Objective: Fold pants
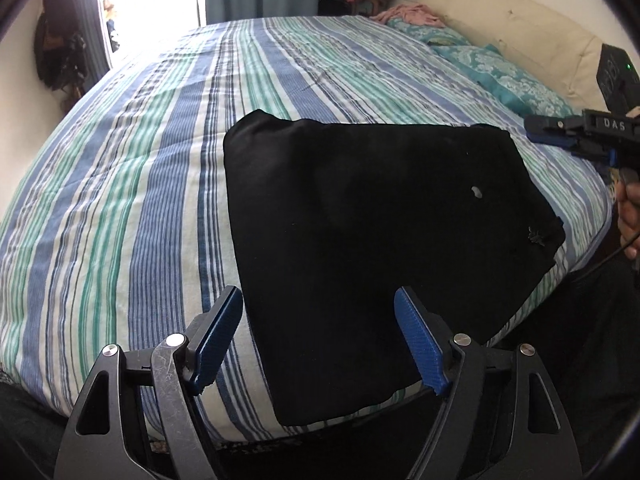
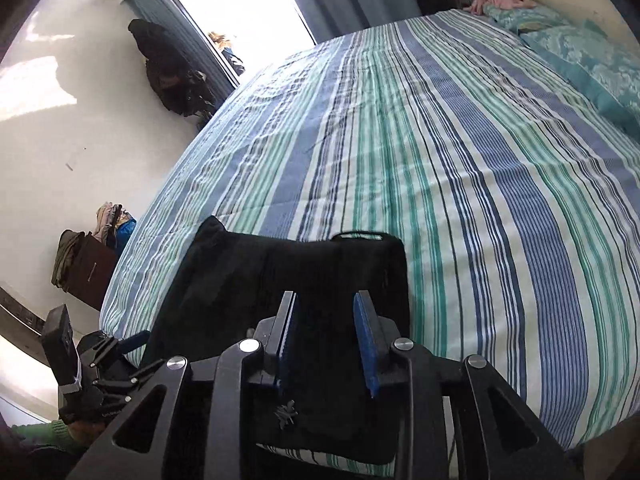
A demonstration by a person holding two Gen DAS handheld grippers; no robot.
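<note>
The left tool (image 1: 318, 334) stands with its blue pads wide apart above the near edge of the bed, nothing pinched between them; the black pants (image 1: 360, 248) lie folded flat on the striped bedspread (image 1: 140, 200) just past the pads, near the bed's front corner. The right tool (image 2: 326, 338) has its jaws set narrow with a clear gap, the pads not pressing the dark cloth that lies below and beyond them. Only the left wrist view shows the right tool from the side (image 1: 560, 130), hovering off the far right corner of the pants, with white letters reading "DAS" on its black body, a small green light on the block above it, and part of a hand (image 1: 630, 208) gripping its handle with a cable trailing down. That view also shows a small pale spot on the pants and a frayed thread tuft at their right edge. The right wrist view alone shows the left tool from outside (image 2: 120, 344) at the lower left beside the bed's edge, a green sleeve (image 2: 48, 434) below it, a brown case with clothes heaped on it (image 2: 86, 264) against the white wall, and a belt loop on the pants' far edge (image 2: 360, 235). Both views take in teal patterned pillows (image 1: 500, 72) and pink cloth (image 1: 412, 14) at the bed's head.
</note>
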